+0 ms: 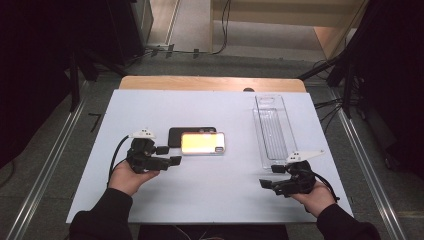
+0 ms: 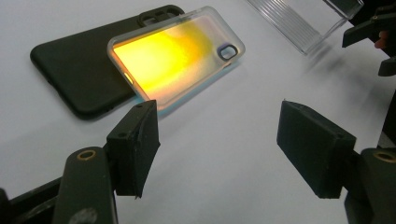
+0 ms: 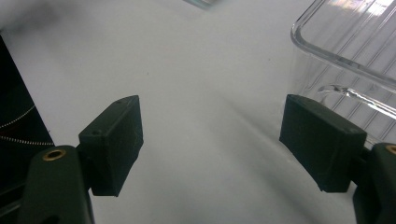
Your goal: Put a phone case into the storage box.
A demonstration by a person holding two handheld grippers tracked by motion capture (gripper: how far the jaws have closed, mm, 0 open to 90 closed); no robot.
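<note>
A black phone case [image 1: 176, 135] lies flat near the middle of the white table, with a translucent case glowing yellow [image 1: 202, 143] overlapping its right part. My left gripper [image 1: 169, 155] sits just left of and in front of both cases, open, with nothing between its fingers. In the left gripper view the yellow case [image 2: 177, 56] and the black case [image 2: 79, 70] lie beyond the open left gripper [image 2: 219, 135]. My right gripper [image 1: 271, 176] rests near the front right, open and empty, by the near end of a clear plastic tray [image 1: 274, 130]. In the right gripper view the tray [image 3: 355, 46] sits close to the right of my open right gripper [image 3: 210, 135].
The white board [image 1: 215, 185] covers a wooden table whose far edge [image 1: 210, 82] shows behind it. Metal rails and dark stands flank the table on both sides. The clear tray [image 2: 299, 18] and the right gripper [image 2: 373, 32] show far off in the left gripper view.
</note>
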